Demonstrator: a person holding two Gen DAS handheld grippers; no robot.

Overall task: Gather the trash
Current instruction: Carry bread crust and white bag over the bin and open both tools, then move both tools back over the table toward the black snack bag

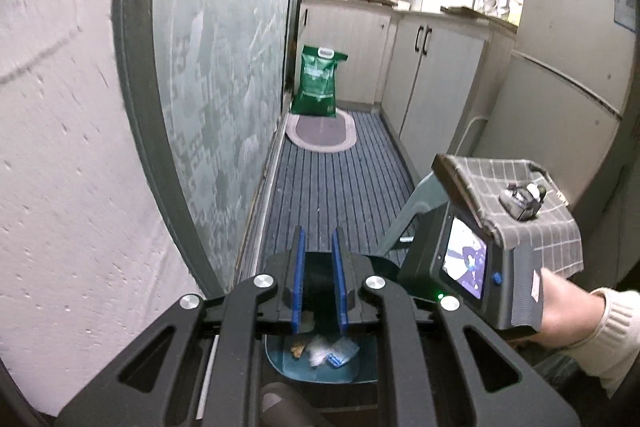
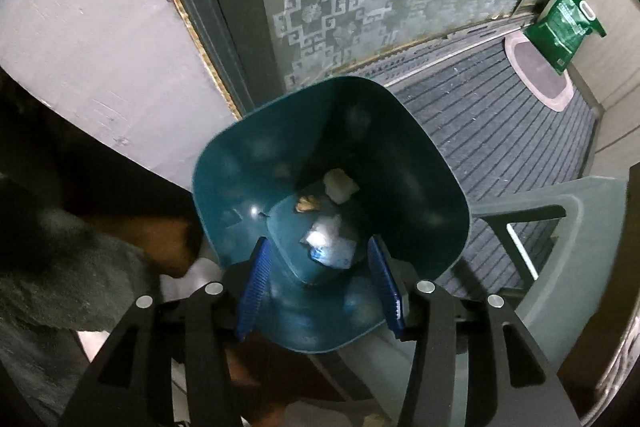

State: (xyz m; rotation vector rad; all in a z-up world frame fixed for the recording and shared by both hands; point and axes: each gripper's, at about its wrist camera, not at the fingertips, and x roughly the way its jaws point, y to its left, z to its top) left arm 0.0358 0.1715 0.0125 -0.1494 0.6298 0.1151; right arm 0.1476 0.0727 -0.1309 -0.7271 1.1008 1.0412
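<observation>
Both grippers, right (image 2: pixel 318 287) wide and left (image 1: pixel 319 279) narrow, hang empty over the bin (image 2: pixel 420 163) holding scraps (image 2: pixel 328 243); next, seek more trash

1. The left camera sits low and looks straight down the narrow kitchen, past its own blue fingers (image 1: pixel 298 277), to the far green bag (image 1: pixel 316 83).
2. The right camera is up high and looks down into the bin (image 2: pixel 420 163), which is very close.
3. Both see the bin (image 1: pixel 360 367), the striped mat (image 1: pixel 340 179), the glass door (image 1: pixel 216 67) and the green bag (image 2: pixel 564 27).
4. The left view also shows the right gripper's body (image 1: pixel 500 255), close by.
</observation>
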